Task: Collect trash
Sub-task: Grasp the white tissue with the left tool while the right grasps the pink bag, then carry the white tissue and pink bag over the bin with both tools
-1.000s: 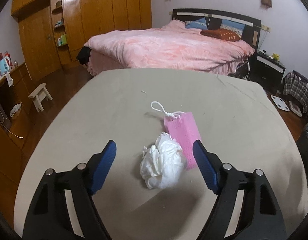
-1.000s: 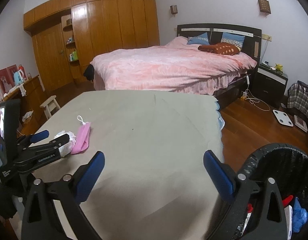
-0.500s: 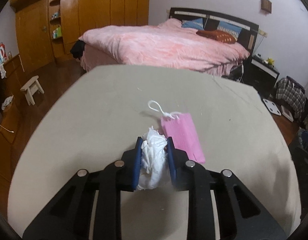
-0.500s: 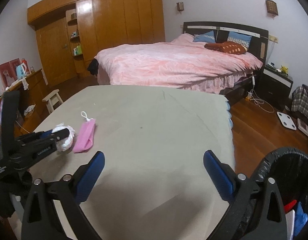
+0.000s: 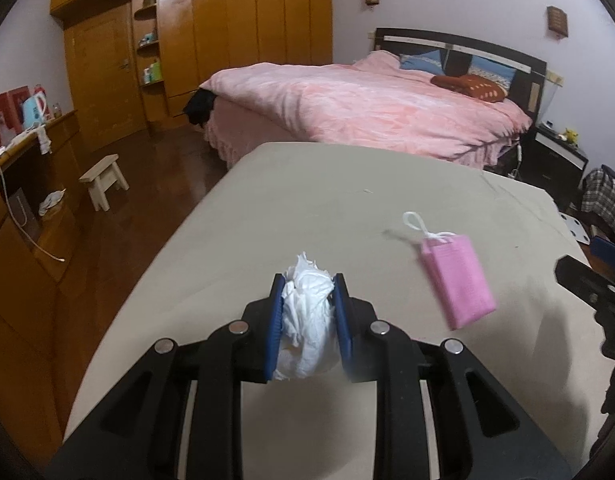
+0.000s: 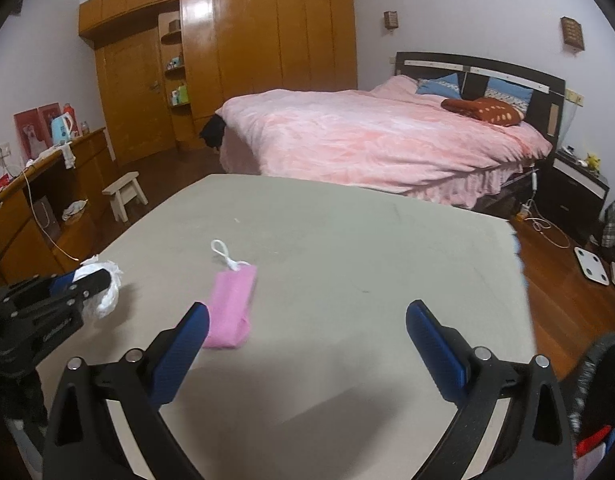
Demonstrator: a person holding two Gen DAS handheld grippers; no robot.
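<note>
Crumpled white tissue wad (image 5: pixel 306 322): bunched and creased, clamped between the two blue pads of the left hand-held gripper (image 5: pixel 307 318), its torn top edge projecting above the pads. In the right wrist view it sits at the left, slightly above the surface.

Pink face mask (image 6: pixel 231 308): folded flat, lying on the beige table (image 6: pixel 347 248) with its white ear loop (image 6: pixel 224 254) trailing toward the far side. It lies to the right of the tissue wad, apart from it.

One tissue wad (image 5: pixel 307 320), one pink mask (image 5: pixel 457 280), one stool (image 5: pixel 103 180), two tools.
</note>
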